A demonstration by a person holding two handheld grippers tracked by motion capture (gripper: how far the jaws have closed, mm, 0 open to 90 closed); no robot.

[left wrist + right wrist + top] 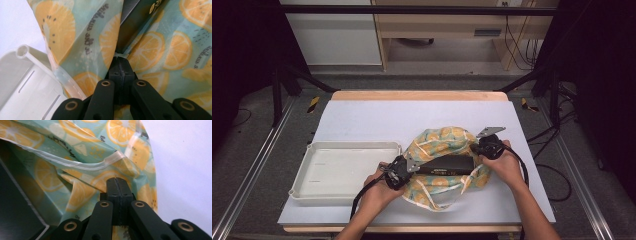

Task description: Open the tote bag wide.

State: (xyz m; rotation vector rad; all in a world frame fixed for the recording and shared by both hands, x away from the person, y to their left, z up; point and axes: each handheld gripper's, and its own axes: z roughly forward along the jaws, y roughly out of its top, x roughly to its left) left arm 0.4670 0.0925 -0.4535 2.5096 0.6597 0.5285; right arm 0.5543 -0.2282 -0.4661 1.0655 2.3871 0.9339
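Two hand-held tongs work a printed bag on the surface (362,120). The bag (442,142), a thin film printed with orange slices on pale green, lies right of centre on the white surface, just beside the right end of the white tray (347,150). A black box (447,164) sits inside the bag's opening, lying flat between the two tongs. The left tongs (404,167), at the bag's left edge, are pressed together with a fold of the bag's film caught at their tips; the left gripper view shows the closed tips (121,62) meeting the film directly below a corner of the black box (135,20), with the tray rim (23,51) at lower left. The right tongs (477,149), at the bag's right edge, are likewise closed on the bag; the right gripper view shows their tips (117,183) nipping the film just beneath the translucent rim strip (82,165).
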